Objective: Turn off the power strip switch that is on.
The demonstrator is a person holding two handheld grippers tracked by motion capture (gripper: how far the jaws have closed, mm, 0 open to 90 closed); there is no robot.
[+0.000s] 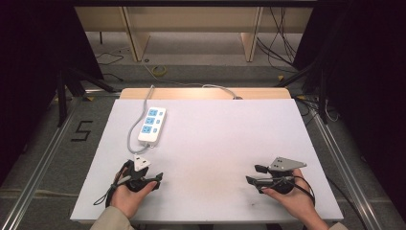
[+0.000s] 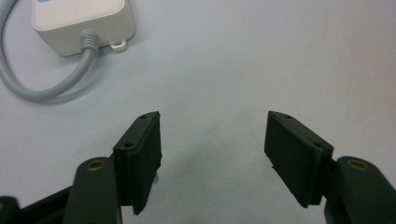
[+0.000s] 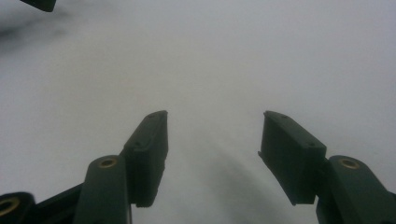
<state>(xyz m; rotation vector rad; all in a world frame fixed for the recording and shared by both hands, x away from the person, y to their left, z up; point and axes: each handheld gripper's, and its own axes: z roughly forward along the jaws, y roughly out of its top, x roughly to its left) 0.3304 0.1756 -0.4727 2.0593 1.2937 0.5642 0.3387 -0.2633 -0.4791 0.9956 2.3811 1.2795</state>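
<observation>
A white power strip (image 1: pixel 152 125) with blue sockets lies on the left part of the white board (image 1: pixel 215 139). Its grey cable (image 1: pixel 131 139) loops round its near end and runs off the far edge. My left gripper (image 1: pixel 143 170) rests on the board just short of the strip, held in a hand. In the left gripper view my left gripper (image 2: pixel 212 140) stands open with nothing between its jaws, and the strip's end (image 2: pixel 79 21) and cable (image 2: pixel 42 88) lie ahead to the left. My right gripper (image 1: pixel 255 174) lies near the front right and points left. My right gripper (image 3: pixel 212 140) is open over bare board.
The board sits on a wooden table (image 1: pixel 206 92) with metal rails (image 1: pixel 43 163) at both sides. Beyond it are a floor with cables (image 1: pixel 282 48), a wooden shelf frame (image 1: pixel 191 24) and dark tripod legs (image 1: pixel 72 86). A tip of the other gripper (image 3: pixel 39 3) shows far off.
</observation>
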